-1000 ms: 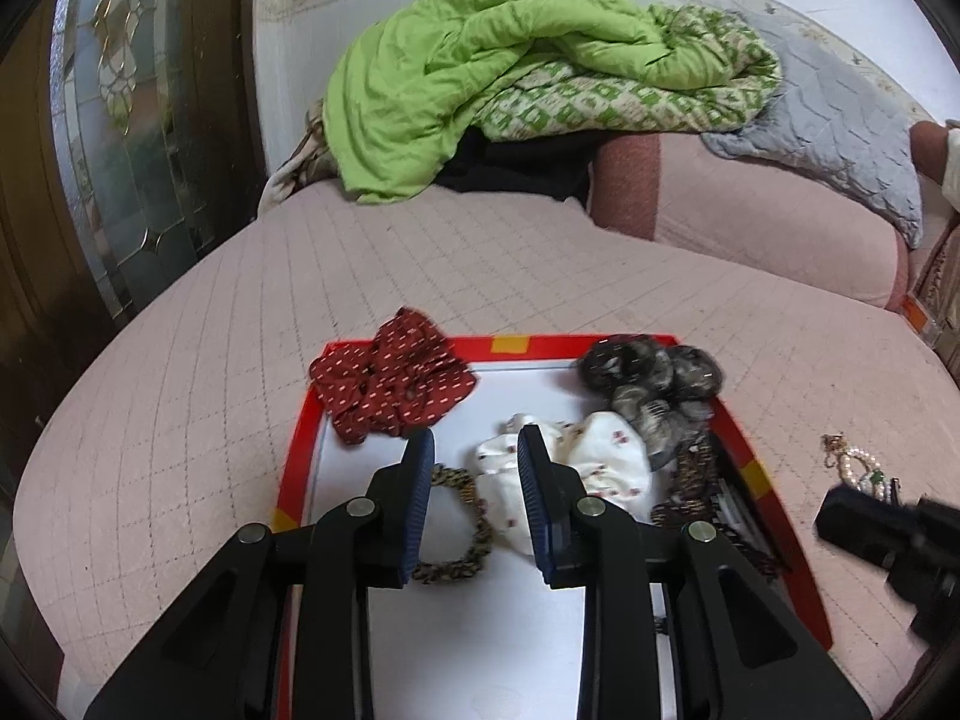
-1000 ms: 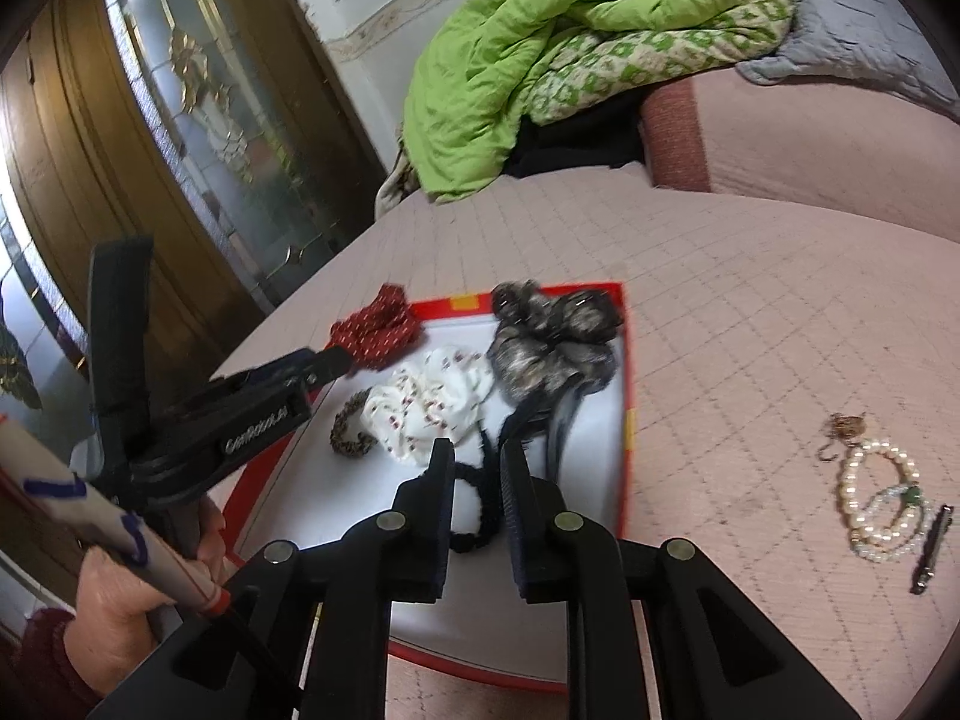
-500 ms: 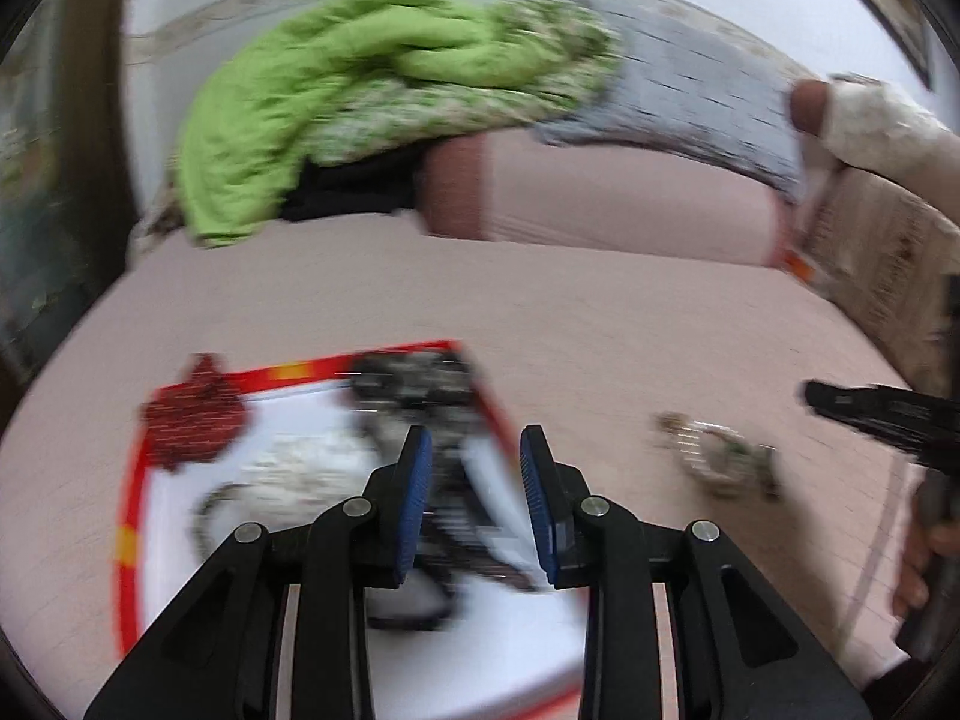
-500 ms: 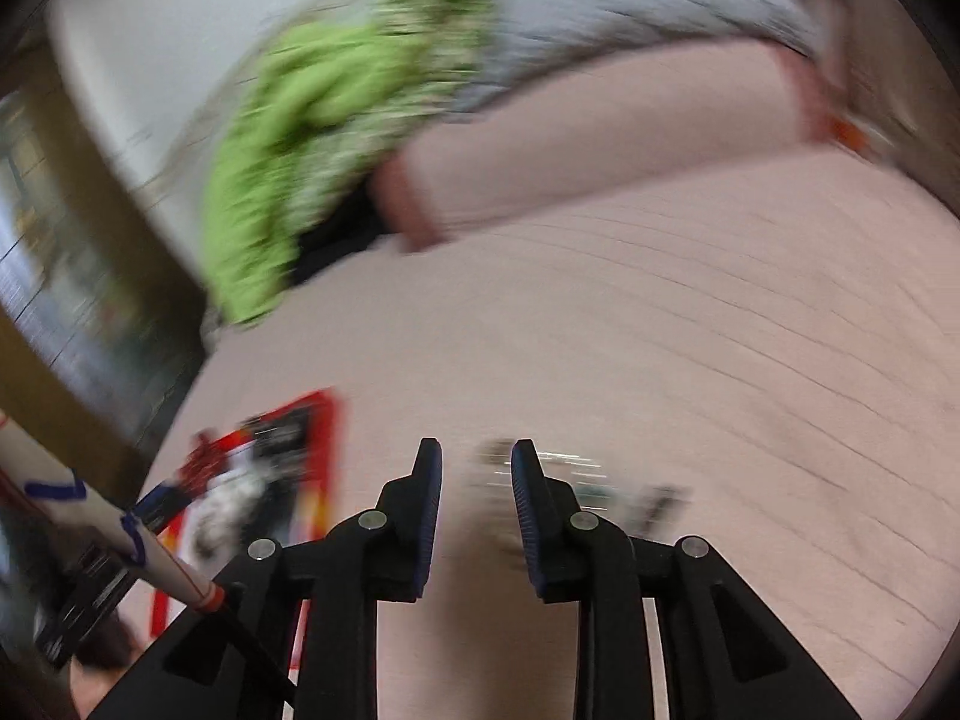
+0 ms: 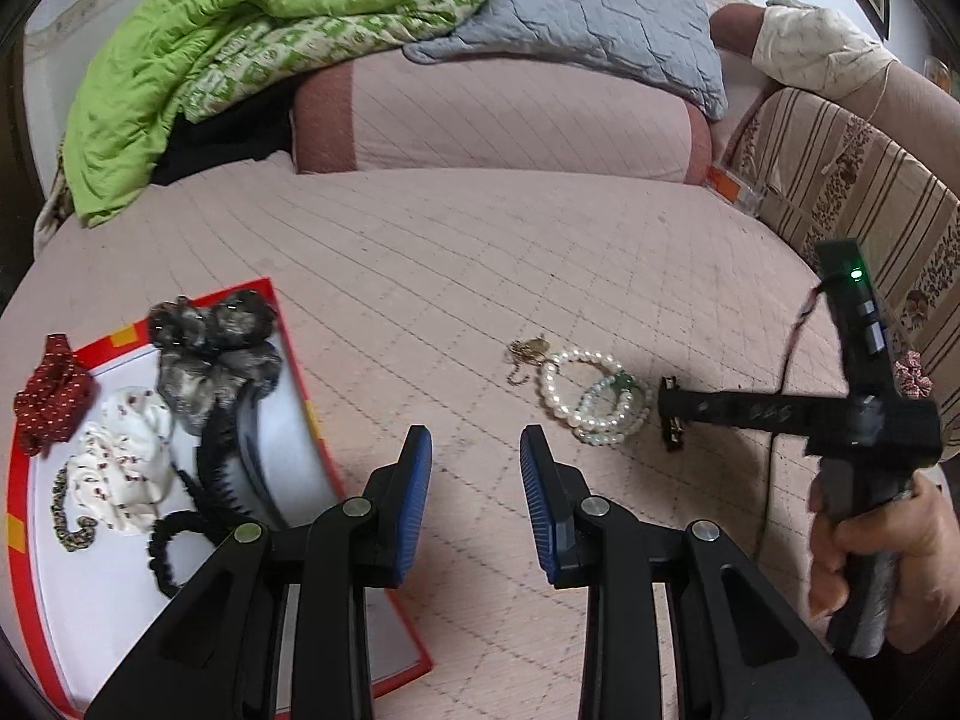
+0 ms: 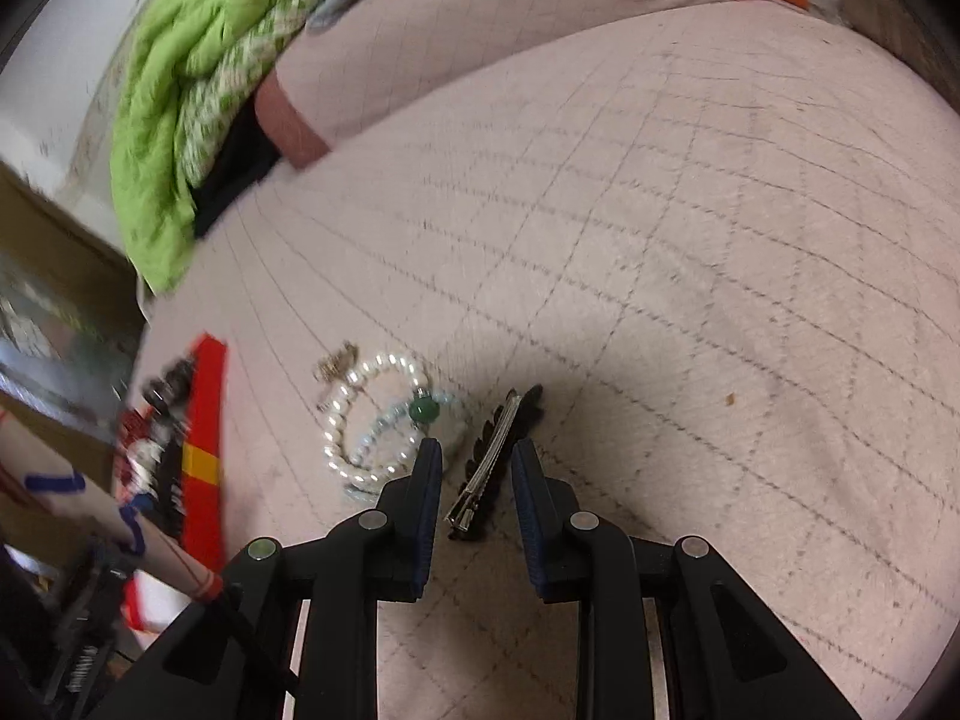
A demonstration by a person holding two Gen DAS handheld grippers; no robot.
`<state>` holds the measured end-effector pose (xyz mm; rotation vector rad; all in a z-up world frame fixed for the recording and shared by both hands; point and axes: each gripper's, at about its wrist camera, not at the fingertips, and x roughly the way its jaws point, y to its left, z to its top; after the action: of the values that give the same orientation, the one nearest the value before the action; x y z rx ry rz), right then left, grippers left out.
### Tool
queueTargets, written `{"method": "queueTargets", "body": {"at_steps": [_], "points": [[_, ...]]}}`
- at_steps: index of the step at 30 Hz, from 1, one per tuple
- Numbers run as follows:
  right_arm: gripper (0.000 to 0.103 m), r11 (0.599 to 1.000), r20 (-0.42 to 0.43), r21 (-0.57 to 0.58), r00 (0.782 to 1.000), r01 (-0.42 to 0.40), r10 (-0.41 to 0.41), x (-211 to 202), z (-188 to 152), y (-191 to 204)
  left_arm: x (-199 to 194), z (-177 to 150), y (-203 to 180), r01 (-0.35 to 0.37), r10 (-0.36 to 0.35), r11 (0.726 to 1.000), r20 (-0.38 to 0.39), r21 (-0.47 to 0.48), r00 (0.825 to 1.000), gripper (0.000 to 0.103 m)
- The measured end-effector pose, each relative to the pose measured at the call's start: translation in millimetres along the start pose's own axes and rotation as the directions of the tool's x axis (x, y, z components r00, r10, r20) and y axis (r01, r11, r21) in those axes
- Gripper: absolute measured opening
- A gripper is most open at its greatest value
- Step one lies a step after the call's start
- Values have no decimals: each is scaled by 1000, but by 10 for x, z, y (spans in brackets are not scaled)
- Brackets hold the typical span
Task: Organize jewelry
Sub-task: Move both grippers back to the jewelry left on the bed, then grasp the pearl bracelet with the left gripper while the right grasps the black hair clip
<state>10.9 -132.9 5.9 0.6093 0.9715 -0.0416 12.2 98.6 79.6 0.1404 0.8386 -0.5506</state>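
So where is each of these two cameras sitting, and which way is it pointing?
Left wrist: on the left hand-held gripper, looking down across the bed at the tray; the person's right hand shows.
Right wrist: on the right hand-held gripper, looking down at the hair clip between its open fingers.
Shared: the pearl bracelets, the tray, the clip.

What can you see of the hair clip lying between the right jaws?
The hair clip is a slim silver metal bar with a dark, feathery black trim along its right side. It lies flat on the pink quilted bed cover, running diagonally away from the camera. It sits in the gap of the right gripper, whose jaws stand apart on either side without pressing it. The pearl bracelets lie just to its left, apart from it. The clip's hinged end points toward the camera.
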Motion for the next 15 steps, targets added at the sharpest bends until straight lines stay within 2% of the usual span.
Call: {"method": "queueTargets", "body": {"at_steps": [1, 2, 4, 6, 8, 13, 15], "points": [[26, 1000, -7, -21, 1000, 20, -21, 36, -5, 29, 35, 12, -26, 7, -7, 1000, -11, 1, 1000, 29], [19, 998, -8, -50, 999, 45, -45, 59, -8, 55, 67, 23, -49, 16, -16, 1000, -20, 1, 1000, 29], [14, 989, 13, -100, 994, 109, -108, 29, -19, 88, 163, 65, -111, 43, -43, 999, -43, -1, 998, 29], [8, 986, 29, -92, 990, 140, -138, -32, -16, 28, 292, 110, -183, 77, -78, 997, -74, -11, 994, 29], [7, 983, 58, -68, 985, 168, -164, -134, -3, -71, 425, 139, -240, 101, -104, 995, -106, -25, 989, 29], [7, 990, 70, -25, 988, 137, -135, -267, 1, -249, 835, 262, -347, 133, -149, 986, -176, -98, 973, 29], [7, 993, 64, -11, 991, 120, -119, -268, 5, -279, 979, 310, -359, 99, -120, 989, -195, -112, 974, 29]]}}
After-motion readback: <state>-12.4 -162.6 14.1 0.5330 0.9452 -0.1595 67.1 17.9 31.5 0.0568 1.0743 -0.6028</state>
